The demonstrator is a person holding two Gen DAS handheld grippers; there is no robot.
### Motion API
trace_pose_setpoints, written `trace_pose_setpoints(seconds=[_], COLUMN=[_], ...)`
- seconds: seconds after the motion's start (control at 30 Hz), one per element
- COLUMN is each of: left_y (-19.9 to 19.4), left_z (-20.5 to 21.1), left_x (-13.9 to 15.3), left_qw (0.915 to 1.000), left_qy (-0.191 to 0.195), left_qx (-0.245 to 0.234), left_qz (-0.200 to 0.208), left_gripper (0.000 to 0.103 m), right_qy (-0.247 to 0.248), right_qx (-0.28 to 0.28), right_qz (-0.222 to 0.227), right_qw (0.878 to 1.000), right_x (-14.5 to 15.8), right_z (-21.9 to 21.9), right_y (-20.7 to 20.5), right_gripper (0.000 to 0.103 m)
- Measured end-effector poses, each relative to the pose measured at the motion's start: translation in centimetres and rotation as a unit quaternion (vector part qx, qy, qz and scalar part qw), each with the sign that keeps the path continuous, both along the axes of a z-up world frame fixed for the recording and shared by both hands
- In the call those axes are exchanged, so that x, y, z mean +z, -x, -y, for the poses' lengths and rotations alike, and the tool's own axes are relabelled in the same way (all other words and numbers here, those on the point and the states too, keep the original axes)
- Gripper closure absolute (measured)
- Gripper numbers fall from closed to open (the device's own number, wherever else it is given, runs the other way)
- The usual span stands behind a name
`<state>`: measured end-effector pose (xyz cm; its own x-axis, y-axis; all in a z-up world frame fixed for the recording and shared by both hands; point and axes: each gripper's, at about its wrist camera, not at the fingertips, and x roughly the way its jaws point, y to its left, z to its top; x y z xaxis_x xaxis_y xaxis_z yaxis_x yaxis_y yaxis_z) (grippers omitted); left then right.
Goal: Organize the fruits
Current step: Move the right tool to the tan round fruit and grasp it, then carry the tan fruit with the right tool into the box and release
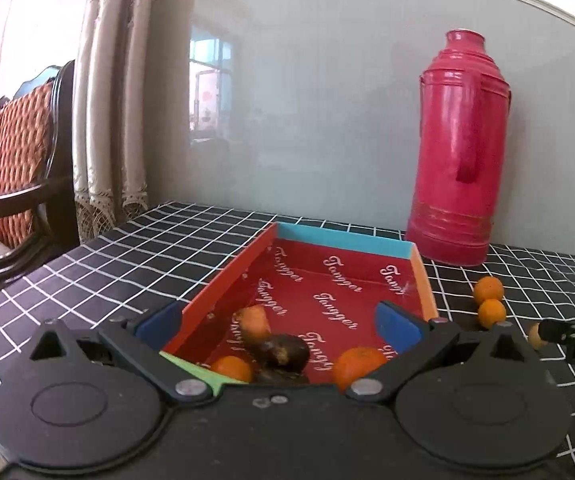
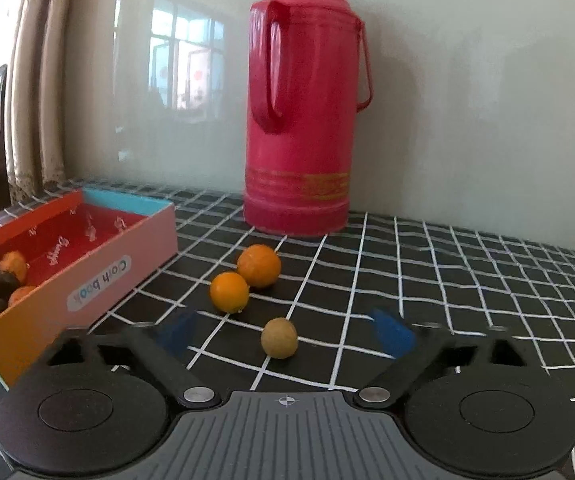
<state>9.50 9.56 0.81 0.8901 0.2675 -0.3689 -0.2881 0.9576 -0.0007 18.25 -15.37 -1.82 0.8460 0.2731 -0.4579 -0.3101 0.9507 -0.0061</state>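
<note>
The left gripper [image 1: 279,320] is hovering spread wide over the near end of the red box [image 1: 421,276], its pads clear of the oranges and dark fruits lying inside. The right gripper [image 2: 285,330] is hanging open over the checked worktop [image 2: 467,280], a small tan fruit [image 2: 279,338] sitting untouched between its pads. Two oranges [image 2: 247,276] are resting just beyond, between the box wall and the red thermos [image 2: 305,120], with bare cloth stretching rightward.
</note>
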Motion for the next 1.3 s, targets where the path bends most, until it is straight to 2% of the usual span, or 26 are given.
trace_pose_setpoints(seconds=[0.13, 0.2, 0.27, 0.5, 0.53, 0.57, 0.87, 1.17, 1.3], left_y=[0.1, 0.1, 0.2, 0.4, 0.4, 0.5, 1.2, 2.1, 2.3], left_z=[-1.1, -1.6, -2.0, -3.3, -3.4, -3.5, -4.9, -7.1, -7.7], left_x=[0.1, 0.1, 0.1, 0.2, 0.2, 0.2, 0.2, 0.1, 0.0], left_qw=[0.9999, 0.9997, 0.9995, 0.9989, 0.9989, 0.9989, 0.9982, 0.9970, 0.9968], left_qy=[0.013, 0.019, 0.025, 0.037, 0.038, 0.038, 0.036, 0.035, 0.035], left_qx=[0.011, 0.015, 0.018, 0.028, 0.028, 0.029, 0.048, 0.068, 0.071], left_qz=[0.001, 0.001, 0.001, 0.001, 0.002, 0.002, 0.002, -0.005, -0.006], left_gripper=[0.006, 0.006, 0.006, 0.006, 0.006, 0.006, 0.006, 0.006, 0.006], right_qy=[0.007, 0.012, 0.017, 0.019, 0.022, 0.025, -0.007, -0.051, -0.052], right_qx=[-0.002, -0.003, -0.008, -0.013, -0.014, -0.019, -0.001, 0.091, 0.121], right_qz=[-0.017, -0.023, -0.030, -0.049, -0.054, -0.060, -0.031, 0.060, 0.078], right_qw=[1.000, 1.000, 0.999, 0.999, 0.998, 0.998, 1.000, 0.993, 0.988], right_x=[-0.6, -0.8, -1.0, -1.6, -1.8, -1.9, -0.3, 2.4, 2.6], right_z=[-0.6, -0.9, -1.1, -1.6, -1.7, -1.8, -3.3, -8.6, -11.1], right_y=[-0.8, -1.1, -1.4, -2.5, -2.7, -2.9, -2.3, 1.5, 2.5], right_gripper=[0.033, 0.047, 0.054, 0.056, 0.059, 0.080, 0.080, 0.080, 0.080])
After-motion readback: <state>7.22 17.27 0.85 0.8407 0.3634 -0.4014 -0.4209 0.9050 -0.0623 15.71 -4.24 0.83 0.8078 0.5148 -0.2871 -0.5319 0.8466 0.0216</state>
